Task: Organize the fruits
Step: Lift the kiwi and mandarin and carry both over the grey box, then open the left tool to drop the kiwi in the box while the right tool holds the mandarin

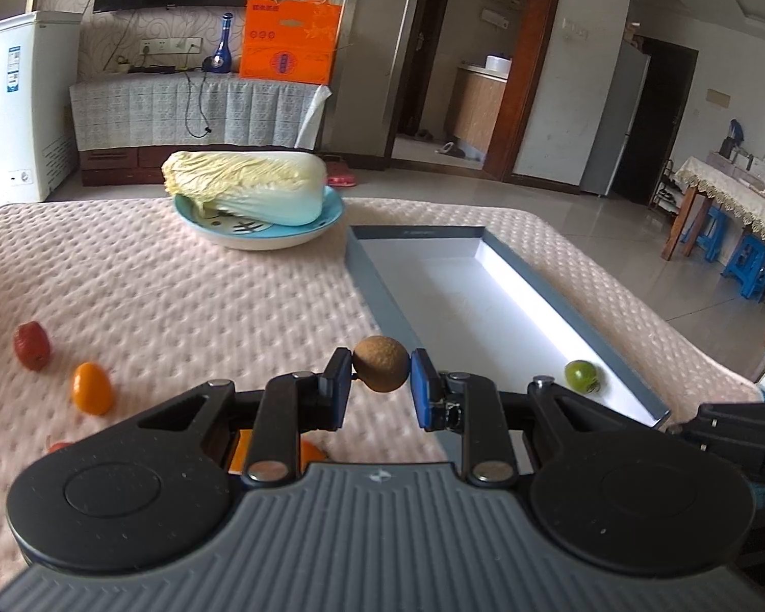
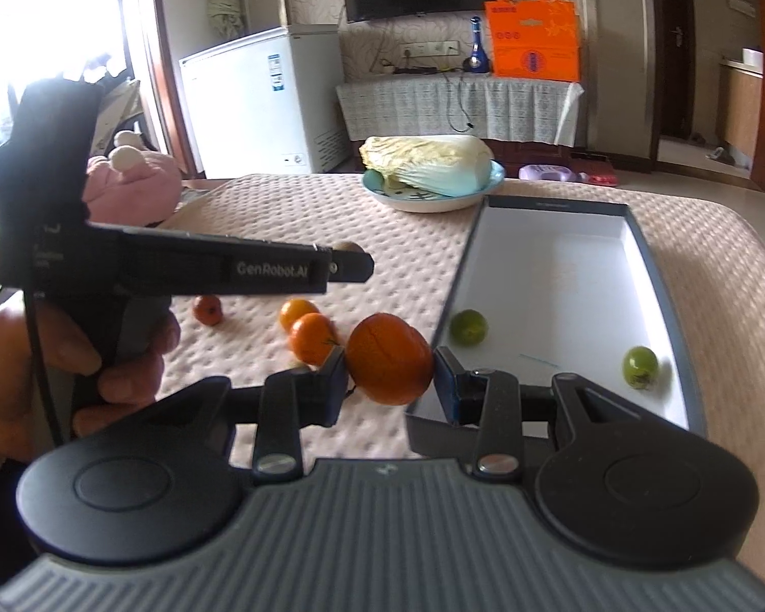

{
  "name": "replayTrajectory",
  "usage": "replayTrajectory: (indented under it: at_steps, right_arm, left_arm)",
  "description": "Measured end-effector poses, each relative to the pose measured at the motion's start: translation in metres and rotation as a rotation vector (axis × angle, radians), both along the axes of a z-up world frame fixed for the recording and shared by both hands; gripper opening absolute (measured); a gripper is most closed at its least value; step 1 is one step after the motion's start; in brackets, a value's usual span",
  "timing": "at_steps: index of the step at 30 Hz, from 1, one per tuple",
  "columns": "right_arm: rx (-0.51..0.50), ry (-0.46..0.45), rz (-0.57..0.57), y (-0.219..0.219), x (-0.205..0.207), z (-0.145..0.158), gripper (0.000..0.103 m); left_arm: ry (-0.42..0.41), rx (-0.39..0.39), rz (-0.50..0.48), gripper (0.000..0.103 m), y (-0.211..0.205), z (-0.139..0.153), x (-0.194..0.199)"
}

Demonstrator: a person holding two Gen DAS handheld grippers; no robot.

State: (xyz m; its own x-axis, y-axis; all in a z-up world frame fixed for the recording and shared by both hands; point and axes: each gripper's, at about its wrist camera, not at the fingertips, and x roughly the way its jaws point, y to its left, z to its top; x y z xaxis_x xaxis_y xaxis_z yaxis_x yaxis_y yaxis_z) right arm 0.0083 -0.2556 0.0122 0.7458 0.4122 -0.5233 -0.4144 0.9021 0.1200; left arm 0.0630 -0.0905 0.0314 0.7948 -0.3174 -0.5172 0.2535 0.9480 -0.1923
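My left gripper [image 1: 381, 377] is shut on a small round brown fruit [image 1: 381, 363], held above the cloth next to the near left rim of the grey tray [image 1: 535, 275]. My right gripper [image 2: 388, 375] is shut on an orange tomato [image 2: 388, 364], just left of the tray's [image 2: 658, 275] near corner. Two green fruits [image 2: 468, 327] [image 2: 639, 364] lie in the tray; one shows in the left wrist view [image 1: 581, 375]. On the cloth lie a red fruit [image 1: 32, 346], an orange one [image 1: 92, 387], and others [image 2: 311, 337] [image 2: 207, 309].
A blue plate [image 1: 331, 214] with a napa cabbage [image 1: 245, 186] stands at the table's far side. A pink plush toy [image 2: 127, 188] lies at the left edge. The left gripper's body [image 2: 178, 265] and the hand holding it cross the right wrist view.
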Motion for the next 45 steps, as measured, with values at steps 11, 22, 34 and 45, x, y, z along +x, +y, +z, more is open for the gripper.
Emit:
replayTrajectory:
  at_steps: [11, 22, 34, 45]
  right_arm:
    - [-0.006, 0.009, -0.015, -0.012, -0.004, 0.0, 0.039]
    - [0.001, 0.013, -0.045, -0.03, -0.008, 0.001, 0.039]
    - [0.009, 0.018, -0.07, -0.043, -0.007, 0.0, 0.039]
    - [0.016, 0.018, -0.154, -0.05, 0.003, -0.003, 0.039]
  left_arm:
    - [-0.006, -0.017, -0.067, 0.029, -0.037, 0.0, 0.016]
    - [0.011, -0.023, -0.115, 0.029, -0.077, -0.009, 0.032]
    - [0.034, -0.015, -0.145, 0.03, -0.096, -0.02, 0.042]
    - [0.012, -0.057, -0.091, 0.03, -0.068, -0.01, 0.039]
